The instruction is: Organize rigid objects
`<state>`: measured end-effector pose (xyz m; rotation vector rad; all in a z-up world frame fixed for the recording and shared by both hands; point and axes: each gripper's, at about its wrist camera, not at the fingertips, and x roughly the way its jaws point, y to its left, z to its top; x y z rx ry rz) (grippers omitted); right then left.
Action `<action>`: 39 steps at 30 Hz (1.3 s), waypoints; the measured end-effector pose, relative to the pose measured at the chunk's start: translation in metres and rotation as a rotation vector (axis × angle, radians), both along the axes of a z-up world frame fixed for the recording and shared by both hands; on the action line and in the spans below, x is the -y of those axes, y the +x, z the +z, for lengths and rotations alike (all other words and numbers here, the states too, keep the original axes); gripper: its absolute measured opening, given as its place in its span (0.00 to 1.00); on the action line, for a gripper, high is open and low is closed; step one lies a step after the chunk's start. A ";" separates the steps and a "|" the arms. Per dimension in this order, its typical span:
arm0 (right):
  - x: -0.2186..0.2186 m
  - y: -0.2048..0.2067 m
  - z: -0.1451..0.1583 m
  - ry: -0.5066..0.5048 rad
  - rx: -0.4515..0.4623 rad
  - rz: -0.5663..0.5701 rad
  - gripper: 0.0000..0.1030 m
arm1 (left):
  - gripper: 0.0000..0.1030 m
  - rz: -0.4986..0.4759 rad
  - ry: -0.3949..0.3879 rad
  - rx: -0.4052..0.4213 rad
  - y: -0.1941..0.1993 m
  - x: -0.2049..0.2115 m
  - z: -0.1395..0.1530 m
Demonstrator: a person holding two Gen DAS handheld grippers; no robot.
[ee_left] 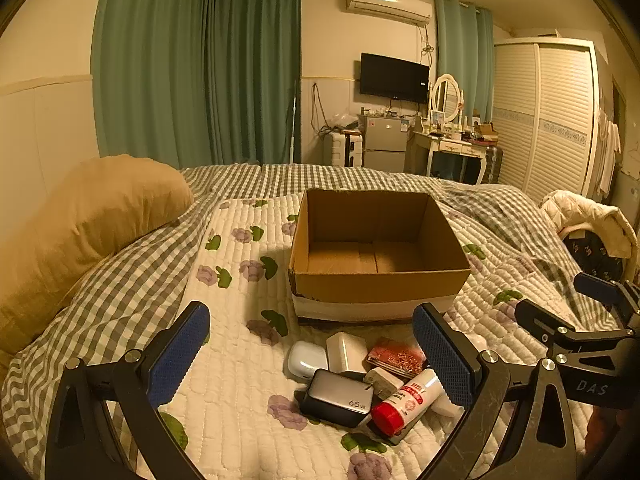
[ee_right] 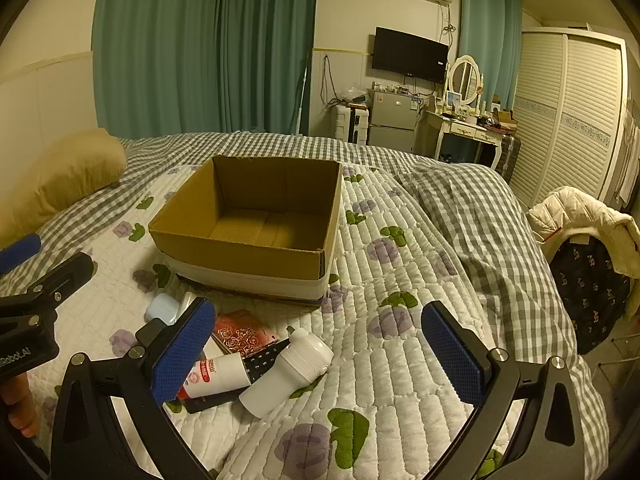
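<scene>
A tan pillow (ee_left: 92, 216) lies at the far left of a bed (ee_left: 240, 380) covered with a flowered quilt, as two hand-held grippers hover over a small heap of rigid objects near the foot of the frame. The left hand-held gripper (ee_left: 316, 360) stands wide, empty, its blue pads straddling the heap. Left to right within it lie a white earbud case (ee_left: 306, 359), a grey 65 W charger (ee_left: 338, 398), a white box (ee_left: 346, 351), a red patterned card case (ee_left: 398, 356) and a red-capped glue tube (ee_left: 408, 400). Just beyond the heap, touching nothing, sits the open cardboard box (ee_left: 376, 256), bare inside. The right hand-held gripper (ee_right: 320, 354) is likewise wide and empty; in its view a white cylindrical bottle (ee_right: 286, 372) rests on its side at the heap's right edge, partly over a dark remote (ee_right: 264, 358).

The objects overlap, so closing on one is likely to drag or tip its neighbours. The rounded tube and bottle may roll on the soft, uneven quilt, and a smooth case could slip from the pads. The light box might shift if bumped on the way in.
</scene>
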<state>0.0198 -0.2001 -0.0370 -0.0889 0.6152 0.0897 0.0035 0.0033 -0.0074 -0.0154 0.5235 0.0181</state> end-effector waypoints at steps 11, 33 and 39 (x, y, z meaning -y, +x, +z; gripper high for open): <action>-0.001 0.007 0.001 -0.042 -0.031 -0.007 1.00 | 1.00 0.012 0.017 -0.098 0.015 -0.002 -0.020; -0.006 0.039 -0.056 -0.072 -0.243 0.032 1.00 | 0.99 -0.128 0.097 -0.471 0.068 0.018 -0.125; -0.005 0.041 -0.058 -0.061 -0.251 0.031 1.00 | 0.71 -0.215 0.175 -0.506 0.067 0.040 -0.139</action>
